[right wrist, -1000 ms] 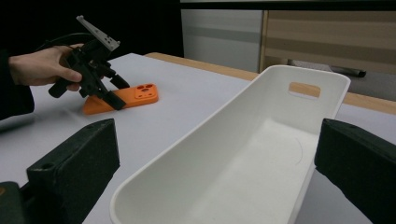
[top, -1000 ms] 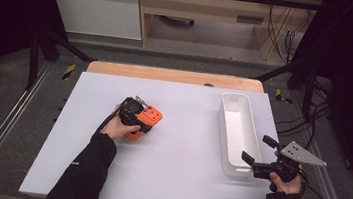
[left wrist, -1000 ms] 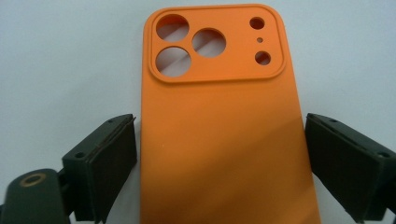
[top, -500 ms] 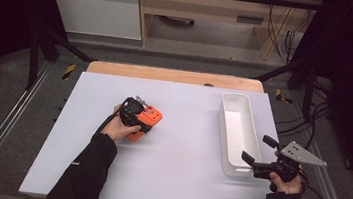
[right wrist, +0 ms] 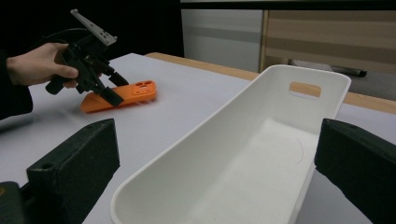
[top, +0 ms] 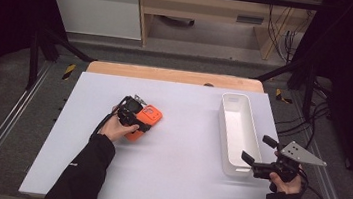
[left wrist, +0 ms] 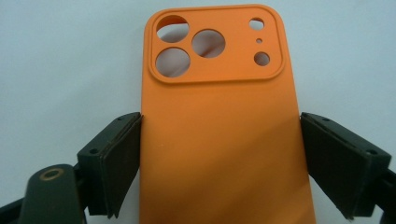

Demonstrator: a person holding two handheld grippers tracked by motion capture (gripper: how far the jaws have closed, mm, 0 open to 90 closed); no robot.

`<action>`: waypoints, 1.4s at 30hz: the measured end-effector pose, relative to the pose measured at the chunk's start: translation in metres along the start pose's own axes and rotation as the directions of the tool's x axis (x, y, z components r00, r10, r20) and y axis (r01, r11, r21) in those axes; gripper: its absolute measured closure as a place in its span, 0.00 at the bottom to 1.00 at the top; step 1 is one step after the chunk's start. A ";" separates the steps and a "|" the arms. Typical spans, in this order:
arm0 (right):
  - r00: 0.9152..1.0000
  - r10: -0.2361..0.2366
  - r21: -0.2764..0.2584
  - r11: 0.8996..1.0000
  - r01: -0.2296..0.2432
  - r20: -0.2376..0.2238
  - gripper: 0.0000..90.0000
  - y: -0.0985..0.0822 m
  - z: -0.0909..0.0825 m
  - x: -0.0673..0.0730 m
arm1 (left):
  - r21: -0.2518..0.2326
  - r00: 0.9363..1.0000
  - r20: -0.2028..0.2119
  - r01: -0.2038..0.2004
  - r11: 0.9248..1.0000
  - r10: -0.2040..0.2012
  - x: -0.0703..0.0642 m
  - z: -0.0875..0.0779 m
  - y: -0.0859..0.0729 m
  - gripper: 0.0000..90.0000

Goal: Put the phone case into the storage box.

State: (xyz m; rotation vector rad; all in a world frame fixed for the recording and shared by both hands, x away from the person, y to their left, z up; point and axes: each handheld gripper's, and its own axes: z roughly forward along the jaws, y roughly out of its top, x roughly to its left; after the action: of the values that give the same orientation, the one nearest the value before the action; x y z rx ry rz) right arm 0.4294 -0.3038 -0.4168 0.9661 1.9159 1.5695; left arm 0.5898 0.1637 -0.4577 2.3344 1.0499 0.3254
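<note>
An orange phone case [left wrist: 219, 130] is straddled by the wide-open jaws of the left gripper [top: 135, 115] on the white table [top: 175, 180], its long axis running straight ahead between them. The right gripper [top: 258, 161], open and empty, is held by the white bin [top: 236, 131].

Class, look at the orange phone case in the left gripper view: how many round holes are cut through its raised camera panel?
6 on the orange phone case: three large ones at the panel's left, two medium and one tiny at its right, all beyond the left gripper. None looks hidden.
</note>
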 end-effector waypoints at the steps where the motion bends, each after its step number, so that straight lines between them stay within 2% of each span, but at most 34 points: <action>1: 1.000 0.000 0.000 1.000 0.000 -0.001 0.00 0.000 0.000 0.000 | -0.005 1.000 0.000 -0.001 1.000 0.001 0.000 -0.002 0.000 0.17; 13: 1.000 -0.002 0.002 1.000 0.002 0.000 0.00 0.000 0.000 0.000 | -0.090 1.000 0.024 -0.013 0.996 0.015 -0.004 -0.036 0.001 0.17; 19: 1.000 -0.002 0.001 1.000 0.002 -0.001 0.00 0.000 0.000 0.000 | -0.117 0.999 0.027 -0.044 0.992 0.047 -0.011 -0.047 -0.002 0.17; 24: 1.000 -0.003 0.004 1.000 0.003 -0.003 0.00 0.000 0.000 0.000 | -0.135 0.997 0.044 -0.062 0.989 0.069 -0.015 -0.054 -0.005 0.17; 27: 1.000 -0.003 -0.001 1.000 0.003 -0.008 0.00 0.001 -0.001 0.001 | -0.141 0.996 0.041 -0.078 0.987 0.084 -0.019 -0.058 -0.008 0.17; 37: 1.000 -0.003 0.002 1.000 0.003 -0.006 0.00 0.001 -0.001 0.001 | -0.196 0.990 0.071 -0.105 0.975 0.121 -0.029 -0.075 -0.022 0.17; 42: 1.000 -0.006 0.004 1.000 0.006 -0.007 0.00 0.001 0.000 0.001 | -0.201 0.987 0.079 -0.123 0.972 0.141 -0.034 -0.082 -0.026 0.17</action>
State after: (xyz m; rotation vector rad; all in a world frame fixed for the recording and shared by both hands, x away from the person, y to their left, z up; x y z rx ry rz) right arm 0.4285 -0.3030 -0.4153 0.9566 1.9262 1.5684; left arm 0.5165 0.1841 -0.4054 2.2231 0.7830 0.3511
